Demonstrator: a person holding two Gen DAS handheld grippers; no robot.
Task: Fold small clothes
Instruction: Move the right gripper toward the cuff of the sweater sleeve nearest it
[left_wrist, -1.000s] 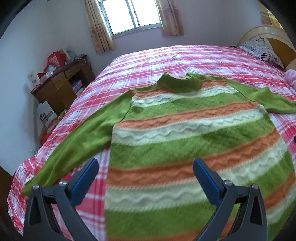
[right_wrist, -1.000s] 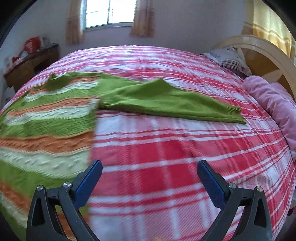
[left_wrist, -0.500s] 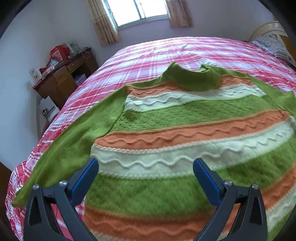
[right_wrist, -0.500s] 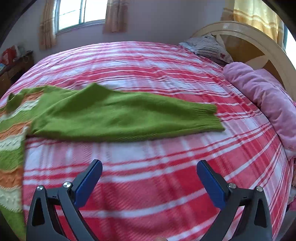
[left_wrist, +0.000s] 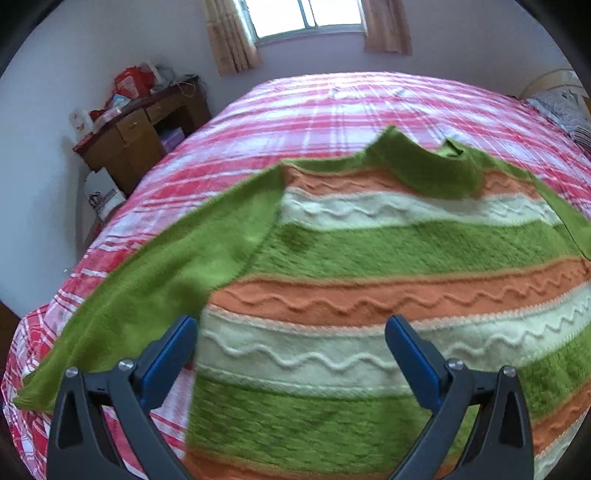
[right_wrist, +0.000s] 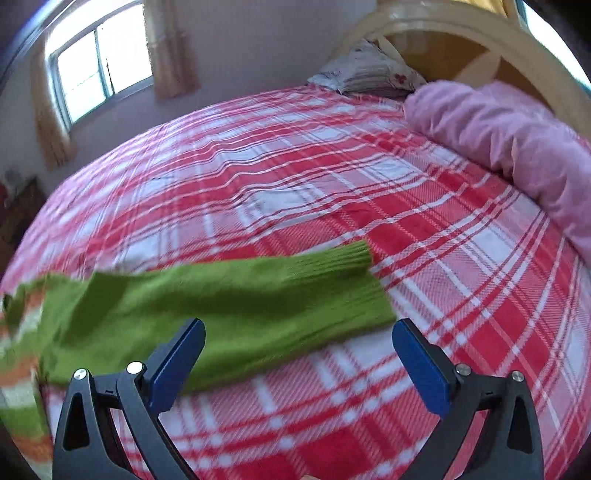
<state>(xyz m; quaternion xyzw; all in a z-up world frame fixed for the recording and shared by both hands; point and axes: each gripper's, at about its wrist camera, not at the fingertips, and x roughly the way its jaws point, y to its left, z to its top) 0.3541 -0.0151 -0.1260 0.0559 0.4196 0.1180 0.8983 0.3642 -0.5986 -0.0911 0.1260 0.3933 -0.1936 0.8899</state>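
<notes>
The fingers (left_wrist: 177, 354) of the left gripper (left_wrist: 291, 354) are spread wide above the striped sweater (left_wrist: 369, 258), which is laid flat on the checked bed (left_wrist: 314, 110). The right gripper (right_wrist: 299, 358) is likewise held wide apart, empty, over the green sleeve (right_wrist: 221, 295)

Red, pink and white plaid bedspread (left_wrist: 332, 107) filling most of both views. Bright window (left_wrist: 306, 16) top centre of the left wrist view, flanked by beige curtains (left_wrist: 231, 37). Dark wooden desk (left_wrist: 136, 129) at upper left, cluttered with a red bag (left_wrist: 129, 79) and small items too blurred to name. White paper bag (left_wrist: 103, 194) just below it, by the bed edge. In the right wrist view, cream curved headboard (right_wrist: 461, 29) top right, patterned pillow (right_wrist: 369, 74) at its foot, rolled pink blanket (right_wrist: 517, 147) down the right side.
</notes>
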